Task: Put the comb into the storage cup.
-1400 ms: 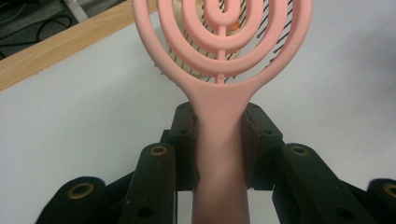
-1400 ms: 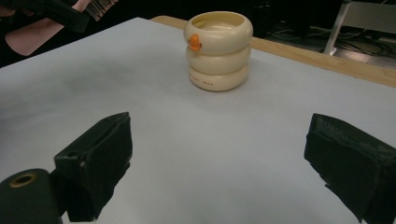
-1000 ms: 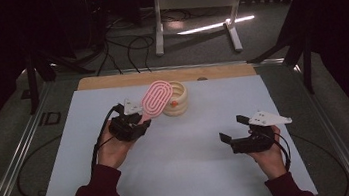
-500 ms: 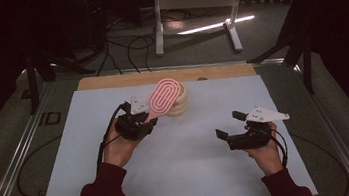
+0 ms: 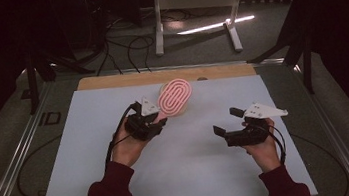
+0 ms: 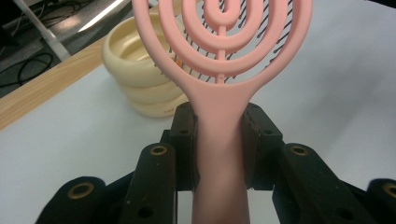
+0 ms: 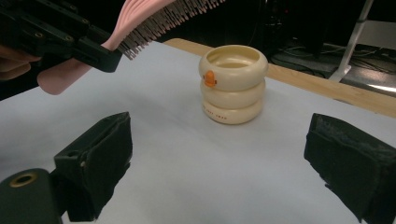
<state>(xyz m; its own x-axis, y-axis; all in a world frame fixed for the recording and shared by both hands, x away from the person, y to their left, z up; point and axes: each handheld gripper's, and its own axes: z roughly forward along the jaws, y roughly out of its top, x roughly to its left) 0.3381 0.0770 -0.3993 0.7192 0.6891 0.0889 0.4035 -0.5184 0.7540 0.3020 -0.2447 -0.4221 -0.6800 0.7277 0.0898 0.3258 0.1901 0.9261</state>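
Over the cream cup (image 5: 165,90), left gripper (image 5: 158,122) pinching pink brush (image 5: 175,97) has shifted right; right gripper (image 5: 227,121) spread, w/ nothing between.

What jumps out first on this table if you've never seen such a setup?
The pink hairbrush, its handle clamped in the left gripper and held in the air over the white table. Behind it stands a cream ringed cup. The right gripper waits open at the right.

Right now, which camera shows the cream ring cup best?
The right gripper view: the cream ring cup stands whole, with its orange dot visible. In the left gripper view the pink brush hides part of it, and in the high view just a sliver peeks out behind the brush.
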